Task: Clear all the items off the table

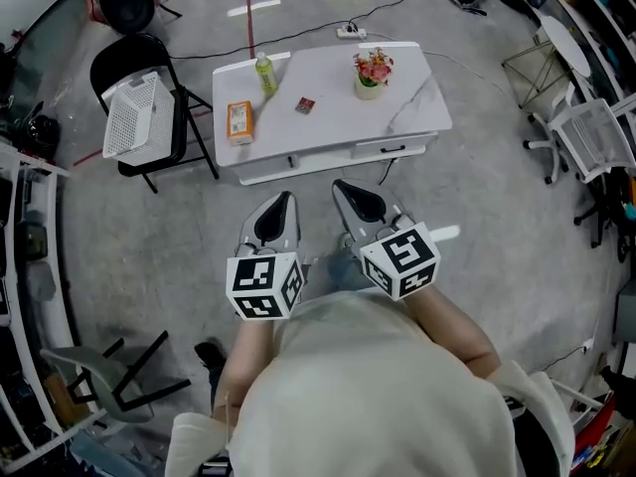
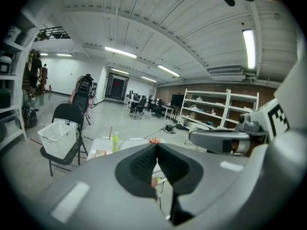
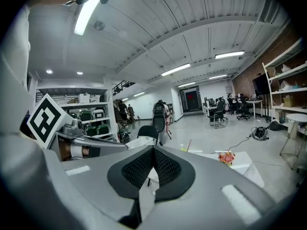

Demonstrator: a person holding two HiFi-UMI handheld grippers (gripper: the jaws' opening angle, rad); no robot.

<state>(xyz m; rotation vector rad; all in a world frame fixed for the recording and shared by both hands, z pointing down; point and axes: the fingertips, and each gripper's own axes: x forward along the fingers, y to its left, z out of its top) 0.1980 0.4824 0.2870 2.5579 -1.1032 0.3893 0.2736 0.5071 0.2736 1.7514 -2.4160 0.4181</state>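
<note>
head view: left gripper and right gripper clenched empty, table well ahead, bottle nearer left, flower pot nearer right.

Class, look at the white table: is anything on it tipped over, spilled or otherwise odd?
Nothing stands out. On the table the green bottle and the flower pot stand upright, the orange box and the small red packet lie flat, all apart, and no spill shows.
</note>
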